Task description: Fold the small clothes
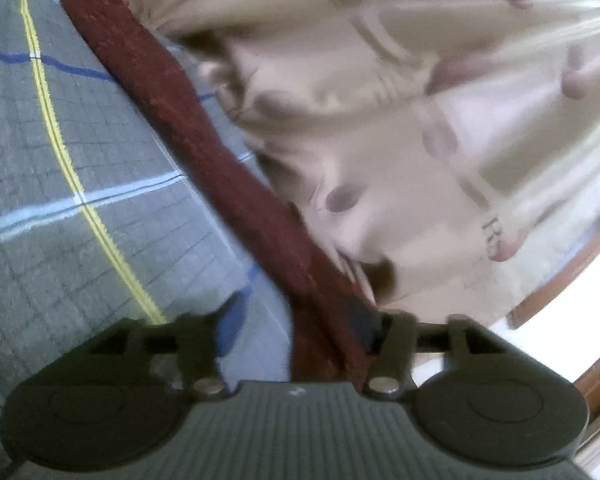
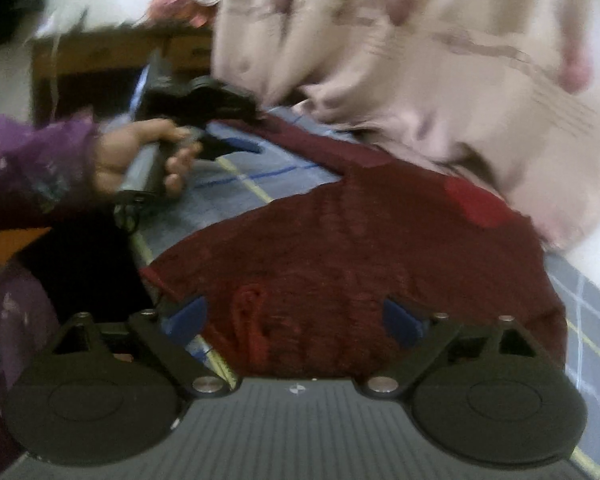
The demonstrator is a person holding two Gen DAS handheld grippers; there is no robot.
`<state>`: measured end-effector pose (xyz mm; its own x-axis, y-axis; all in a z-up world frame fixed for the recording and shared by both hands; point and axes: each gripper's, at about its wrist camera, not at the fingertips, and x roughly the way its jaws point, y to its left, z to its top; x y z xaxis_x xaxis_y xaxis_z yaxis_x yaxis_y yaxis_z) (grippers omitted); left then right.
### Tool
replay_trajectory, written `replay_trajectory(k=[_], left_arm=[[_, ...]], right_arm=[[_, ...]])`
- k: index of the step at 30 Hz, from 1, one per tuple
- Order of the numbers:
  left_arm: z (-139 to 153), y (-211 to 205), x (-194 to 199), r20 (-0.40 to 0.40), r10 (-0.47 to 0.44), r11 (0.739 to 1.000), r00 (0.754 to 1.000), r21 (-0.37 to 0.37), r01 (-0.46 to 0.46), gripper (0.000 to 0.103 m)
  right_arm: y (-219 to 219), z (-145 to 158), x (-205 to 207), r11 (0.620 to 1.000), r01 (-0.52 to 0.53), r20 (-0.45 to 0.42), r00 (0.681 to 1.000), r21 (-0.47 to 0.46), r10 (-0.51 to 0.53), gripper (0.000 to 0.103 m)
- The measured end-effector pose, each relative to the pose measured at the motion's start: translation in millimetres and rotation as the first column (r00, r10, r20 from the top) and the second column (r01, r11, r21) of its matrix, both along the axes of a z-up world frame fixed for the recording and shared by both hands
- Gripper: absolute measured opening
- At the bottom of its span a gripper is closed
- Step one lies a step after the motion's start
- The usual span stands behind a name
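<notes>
L gripper (image 1: 300, 320) fingers part-open astride the maroon sweater's (image 2: 360, 248) sleeve; R gripper (image 2: 296, 316) wide over its near hem on grey checked sheet (image 1: 80, 140).

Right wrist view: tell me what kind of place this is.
Most likely a bedroom at home. A dark red knit garment lies spread on a bed covered by a grey checked sheet, a beige patterned cloth is heaped at its far side, and wooden furniture stands by a white wall.
</notes>
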<state>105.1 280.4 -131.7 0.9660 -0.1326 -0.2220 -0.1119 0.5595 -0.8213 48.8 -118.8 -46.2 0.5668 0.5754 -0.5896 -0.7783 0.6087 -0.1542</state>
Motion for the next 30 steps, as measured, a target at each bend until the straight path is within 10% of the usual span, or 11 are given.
replay_trajectory(k=[2, 6, 8, 17, 24, 30], left_arm=[[-2, -5, -5, 0.027, -0.008, 0.999, 1.0, 0.045, 0.007, 0.059], [-2, -5, -5, 0.043, -0.02, 0.999, 0.999, 0.043, 0.019, 0.062], [-2, -5, -6, 0.044, -0.021, 0.999, 0.999, 0.045, 0.019, 0.062], [-2, -6, -1, 0.037, -0.021, 0.998, 0.999, 0.058, 0.019, 0.063], [-1, -8, 0, 0.027, -0.017, 0.997, 0.999, 0.071, 0.016, 0.063], [3, -12, 4, -0.004, -0.013, 0.994, 1.0, 0.106, 0.013, 0.063]], right_arm=[[7, -4, 6, 0.999, -0.017, -0.034, 0.999, -0.043, 0.015, 0.05], [18, -17, 18, 0.988, -0.03, -0.096, 0.995, -0.152, 0.015, 0.041], [19, -13, 16, 0.986, -0.034, -0.084, 0.996, -0.161, 0.021, 0.008], [-70, 103, 87, 0.979, 0.188, 0.06, 0.979, 0.083, -0.193, 0.008], [-262, 183, 174, 0.778, 0.57, 0.12, 0.781, 0.264, -0.613, 0.008], [-411, 156, 250, 0.539, 0.797, 0.033, 0.552, 0.272, -0.833, 0.008]])
